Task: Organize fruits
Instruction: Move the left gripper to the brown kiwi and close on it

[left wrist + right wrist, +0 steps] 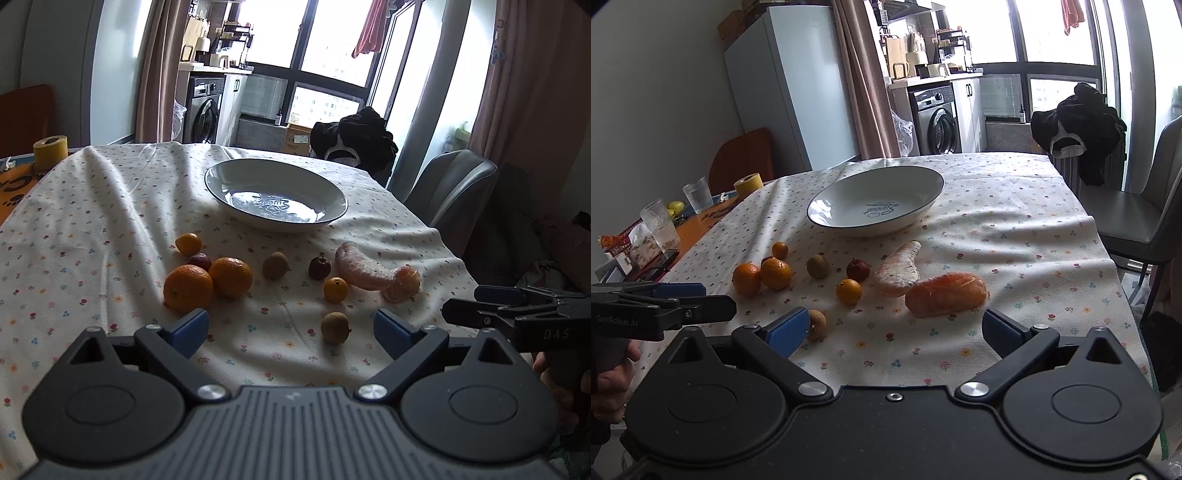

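Left wrist view shows the left gripper (291,325) low over the flowery cloth (92,229), its blue fingers (190,326) spread wide and holding nothing. The white plate (276,195) sits farther back with no fruit in it. Two oranges (208,280) touch each other on the left. A peeled pomelo piece (360,271) leans on a peeled orange (404,284) on the right. Small round fruits lie between them. The right gripper (894,330) is also spread wide, just before the peeled orange.
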The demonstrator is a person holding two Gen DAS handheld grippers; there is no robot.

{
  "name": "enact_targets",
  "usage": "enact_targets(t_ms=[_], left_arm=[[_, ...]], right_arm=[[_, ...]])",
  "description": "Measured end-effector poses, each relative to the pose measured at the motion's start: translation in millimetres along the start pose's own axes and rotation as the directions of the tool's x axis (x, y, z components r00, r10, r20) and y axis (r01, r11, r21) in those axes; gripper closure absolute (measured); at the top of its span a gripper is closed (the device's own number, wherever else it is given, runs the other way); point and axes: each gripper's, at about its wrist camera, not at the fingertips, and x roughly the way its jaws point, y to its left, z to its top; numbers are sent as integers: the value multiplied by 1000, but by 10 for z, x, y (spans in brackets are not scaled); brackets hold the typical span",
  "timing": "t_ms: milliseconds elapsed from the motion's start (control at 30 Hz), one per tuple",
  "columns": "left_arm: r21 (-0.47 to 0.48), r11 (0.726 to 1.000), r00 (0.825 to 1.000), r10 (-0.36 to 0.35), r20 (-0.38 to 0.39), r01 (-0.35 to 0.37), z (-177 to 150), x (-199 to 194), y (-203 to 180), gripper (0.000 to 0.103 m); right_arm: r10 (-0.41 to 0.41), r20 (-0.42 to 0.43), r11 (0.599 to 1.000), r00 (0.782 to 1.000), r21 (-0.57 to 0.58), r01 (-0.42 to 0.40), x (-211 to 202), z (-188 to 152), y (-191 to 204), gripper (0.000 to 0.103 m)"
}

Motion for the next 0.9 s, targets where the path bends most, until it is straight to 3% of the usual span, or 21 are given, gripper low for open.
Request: enact_targets(t_ms=[167, 533, 700, 900], left_arm=[[-8, 1000, 1000, -21, -19, 21, -8, 145, -20, 17], [-4, 999, 997, -50, -62, 50, 1, 377, -108, 34], [-2, 998, 996, -56, -74, 56, -13, 480, -176, 47], [-4, 997, 992, -71, -100, 71, -32, 592, -229, 60]], right_arm=[[10, -19, 1000, 1000, -2, -10, 89, -46, -26, 16], [-5, -29, 1000, 1000, 10, 5, 228, -72, -52, 24], [-9, -35, 1000, 999, 25, 10, 285, -73, -63, 34], [-25, -39, 999, 999, 33, 27, 322, -89, -62, 36]])
